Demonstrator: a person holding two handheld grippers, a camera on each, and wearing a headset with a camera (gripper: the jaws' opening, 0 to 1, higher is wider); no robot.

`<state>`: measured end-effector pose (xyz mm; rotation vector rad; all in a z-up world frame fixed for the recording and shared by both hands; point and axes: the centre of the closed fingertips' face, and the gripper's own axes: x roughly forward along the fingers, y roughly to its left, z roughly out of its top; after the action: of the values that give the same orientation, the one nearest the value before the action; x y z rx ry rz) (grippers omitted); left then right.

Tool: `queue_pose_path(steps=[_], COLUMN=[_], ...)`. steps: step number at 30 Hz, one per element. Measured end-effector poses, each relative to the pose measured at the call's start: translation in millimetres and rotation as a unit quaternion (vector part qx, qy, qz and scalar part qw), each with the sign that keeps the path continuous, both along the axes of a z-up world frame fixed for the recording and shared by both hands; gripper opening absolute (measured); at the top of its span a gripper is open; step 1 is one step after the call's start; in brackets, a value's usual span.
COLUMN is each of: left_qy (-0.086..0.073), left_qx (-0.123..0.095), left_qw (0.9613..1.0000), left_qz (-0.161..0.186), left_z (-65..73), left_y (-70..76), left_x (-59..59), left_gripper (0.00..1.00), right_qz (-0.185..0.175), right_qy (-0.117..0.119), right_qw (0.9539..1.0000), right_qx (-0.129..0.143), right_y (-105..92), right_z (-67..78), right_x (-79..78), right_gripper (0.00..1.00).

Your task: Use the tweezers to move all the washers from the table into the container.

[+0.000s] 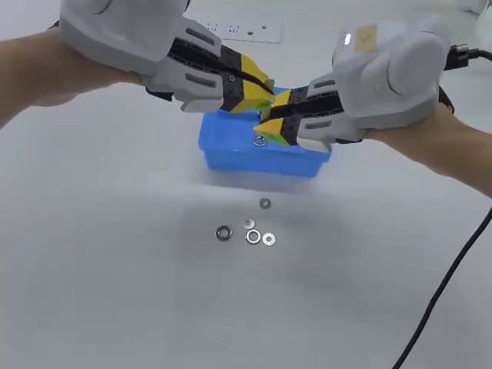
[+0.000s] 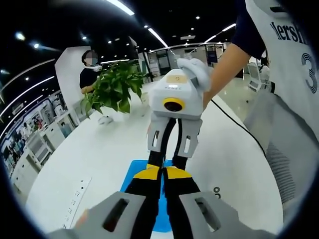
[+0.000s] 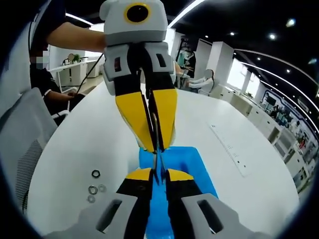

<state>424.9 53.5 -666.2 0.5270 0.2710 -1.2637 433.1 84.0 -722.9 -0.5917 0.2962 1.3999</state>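
So the tweezers (image 3: 158, 162) are pinched in the near-closed jaws of both the left gripper (image 1: 267, 85) and the right gripper (image 1: 266, 127) right above the container (image 1: 231, 157), and the washer (image 1: 259, 141) by their tip is probably best let go low inside it, with five more washers (image 1: 253, 237) spotted just in front.

Legible print: a word fragment and one numeral on a shirt.

In the left gripper view, the person's white shirt (image 2: 286, 84) carries dark blue letters cut off by the picture's edge, reading "ershi", and lower down a large outlined "3", also at the edge. The power strip (image 1: 240, 31) lying on the table (image 1: 115, 269) in the head view bears small dark marks, too blurred to read. A pale yellow sticker (image 1: 367, 35) on the housing of the right gripper (image 1: 269, 127) has print too small to make out.
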Motion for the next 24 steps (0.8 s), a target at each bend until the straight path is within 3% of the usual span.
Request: queue_pose_path(steps=[10,12,24], left_qy=[-0.009,-0.006,0.022], left_qx=[-0.004,-0.008,-0.021], left_qw=[0.9999,0.9999,0.9995], left_qz=[-0.005,-0.005,0.003], left_z=[16.7,16.8,4.8], left_y=[-4.8,-6.7,-15.2], left_x=[-29.1,-37.1,-89.4], left_gripper=[0.05,0.05,0.05], right_qz=[0.006,0.008,0.025], right_qy=[-0.015,-0.022,-0.006], right_qw=[0.9999,0.9997,0.9996], right_qx=[-0.001,-0.002,-0.015], right_y=[-4.4,-7.8,-18.3], right_z=[16.5,16.4,1.1], right_x=[-28.3,-36.7,-87.1], right_gripper=[0.11,0.11,0.11])
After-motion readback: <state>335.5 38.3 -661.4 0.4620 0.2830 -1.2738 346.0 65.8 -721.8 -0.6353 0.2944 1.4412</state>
